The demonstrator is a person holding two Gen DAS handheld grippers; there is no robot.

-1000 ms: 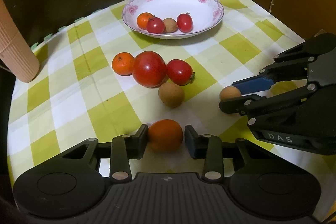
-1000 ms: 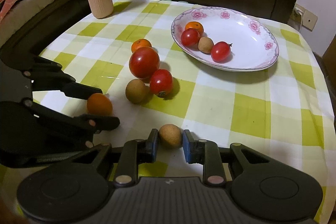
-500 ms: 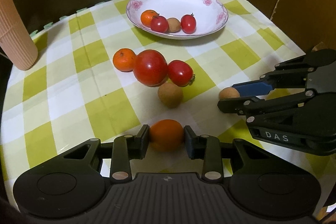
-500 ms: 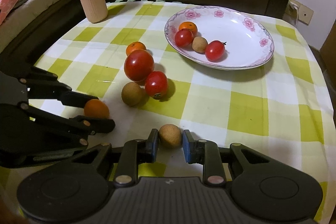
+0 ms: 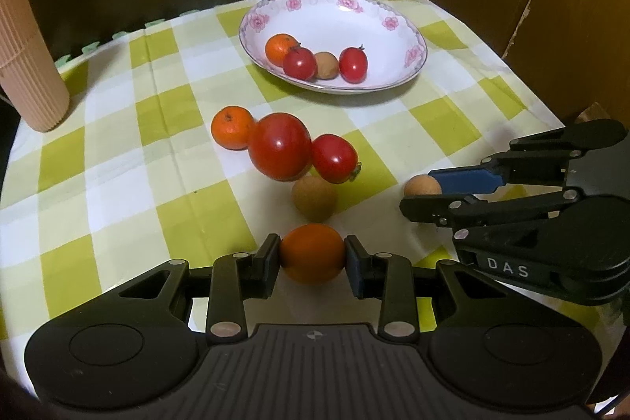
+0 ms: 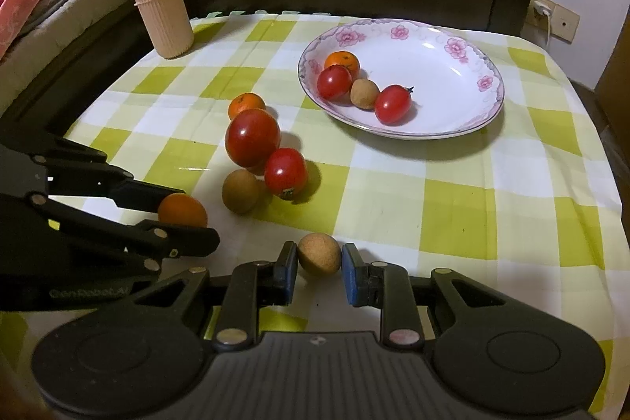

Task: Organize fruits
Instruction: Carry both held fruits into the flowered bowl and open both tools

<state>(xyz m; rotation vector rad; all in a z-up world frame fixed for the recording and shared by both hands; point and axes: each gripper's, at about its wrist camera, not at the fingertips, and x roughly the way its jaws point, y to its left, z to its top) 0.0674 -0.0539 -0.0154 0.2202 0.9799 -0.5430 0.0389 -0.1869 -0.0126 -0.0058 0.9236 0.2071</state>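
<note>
The left tongs (image 5: 313, 258) pinch an orange fruit (image 5: 312, 254) and the right tongs (image 6: 319, 269) pinch a brown fruit (image 6: 318, 254), the plate (image 6: 464, 128) at one o'clock.

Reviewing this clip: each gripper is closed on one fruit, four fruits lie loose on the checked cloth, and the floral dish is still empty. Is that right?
Not quite. The floral dish is not empty: the right wrist view shows four fruits in it, a small orange, two cherry tomatoes and a brown longan-like fruit. The rest holds: each gripper is closed on one fruit, and four lie loose on the cloth.
</note>
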